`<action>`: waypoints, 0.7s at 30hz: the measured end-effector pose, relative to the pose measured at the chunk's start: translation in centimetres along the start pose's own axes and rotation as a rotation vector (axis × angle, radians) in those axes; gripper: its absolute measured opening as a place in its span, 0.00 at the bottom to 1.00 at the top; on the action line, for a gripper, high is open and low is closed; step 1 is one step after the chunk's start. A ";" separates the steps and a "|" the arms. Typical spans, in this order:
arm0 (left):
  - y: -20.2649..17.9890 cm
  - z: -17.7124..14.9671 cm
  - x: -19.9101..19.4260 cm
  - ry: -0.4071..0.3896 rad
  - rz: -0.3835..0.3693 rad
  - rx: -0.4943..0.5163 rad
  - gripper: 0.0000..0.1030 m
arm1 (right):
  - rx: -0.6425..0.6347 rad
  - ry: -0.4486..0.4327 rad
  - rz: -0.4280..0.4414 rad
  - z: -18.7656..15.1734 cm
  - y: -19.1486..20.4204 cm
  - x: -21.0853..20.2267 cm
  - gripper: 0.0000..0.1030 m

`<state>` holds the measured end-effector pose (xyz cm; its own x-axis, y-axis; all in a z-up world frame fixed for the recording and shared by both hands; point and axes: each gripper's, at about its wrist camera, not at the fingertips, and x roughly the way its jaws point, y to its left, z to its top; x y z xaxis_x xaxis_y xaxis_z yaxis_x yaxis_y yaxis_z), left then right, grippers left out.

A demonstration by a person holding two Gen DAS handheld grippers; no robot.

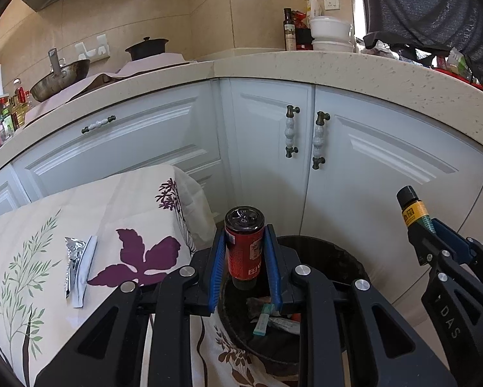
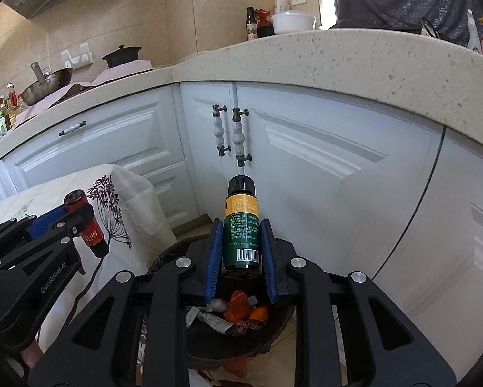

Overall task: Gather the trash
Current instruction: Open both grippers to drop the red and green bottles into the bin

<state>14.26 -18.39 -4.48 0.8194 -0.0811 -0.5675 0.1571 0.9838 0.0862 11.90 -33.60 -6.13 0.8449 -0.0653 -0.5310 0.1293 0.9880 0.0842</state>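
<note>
My left gripper [image 1: 244, 235] is shut on a red bottle [image 1: 244, 248] with a dark base, held upside down above a dark round trash bin [image 1: 344, 258] that holds wrappers and scraps. My right gripper [image 2: 240, 229] is shut on a green bottle [image 2: 241, 225] with a yellow band and black cap, held upright over the same bin [image 2: 170, 258]. The right gripper and its bottle [image 1: 414, 209] show at the right of the left wrist view. The left gripper with the red bottle [image 2: 88, 222] shows at the left of the right wrist view. A silver foil wrapper [image 1: 76, 264] lies on the floral tablecloth.
A table with a floral cloth [image 1: 47, 225] stands left of the bin. White cabinet doors [image 1: 267, 135] with knobbed handles and a speckled countertop [image 1: 338, 64] rise behind it. A wok [image 1: 59, 79], pot, bottles and white bowls sit on the counter.
</note>
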 end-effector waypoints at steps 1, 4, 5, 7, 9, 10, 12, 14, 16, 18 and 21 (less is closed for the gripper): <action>0.0 0.0 0.1 -0.002 0.000 0.002 0.24 | 0.001 0.001 0.000 0.0 0.0 0.2 0.22; -0.1 0.2 0.5 -0.003 0.009 0.007 0.24 | 0.003 0.006 0.000 0.0 0.0 0.7 0.22; -0.2 0.2 0.7 -0.001 0.009 0.006 0.24 | 0.004 0.007 0.001 0.0 0.0 0.9 0.22; -0.2 0.3 1.1 0.002 0.009 0.001 0.24 | 0.004 0.009 0.000 0.0 0.0 1.3 0.22; -0.2 0.3 1.4 0.000 0.012 -0.002 0.25 | 0.004 0.000 0.000 -0.1 0.0 1.7 0.24; -0.3 0.3 1.5 -0.001 0.014 0.000 0.29 | 0.005 0.001 0.003 -0.1 0.0 1.8 0.31; -0.4 0.3 1.9 0.007 0.014 0.006 0.40 | 0.004 0.003 -0.004 -0.3 0.0 2.2 0.40; -0.3 0.3 2.2 0.015 0.009 0.002 0.53 | 0.004 0.010 0.000 -0.4 0.0 2.4 0.41; -0.2 0.3 2.3 0.019 0.008 -0.005 0.53 | 0.002 0.012 0.000 -0.5 0.1 2.4 0.41; -0.1 0.3 2.3 0.023 0.008 -0.005 0.54 | 0.001 0.012 0.000 -0.5 0.1 2.2 0.41; -0.1 0.3 2.1 0.024 0.004 -0.008 0.56 | 0.000 0.009 -0.005 -0.5 0.1 1.9 0.41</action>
<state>16.11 -18.68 -5.41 0.8063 -0.0733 -0.5870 0.1491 0.9854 0.0819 13.27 -33.51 -7.50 0.8393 -0.0688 -0.5393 0.1333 0.9877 0.0814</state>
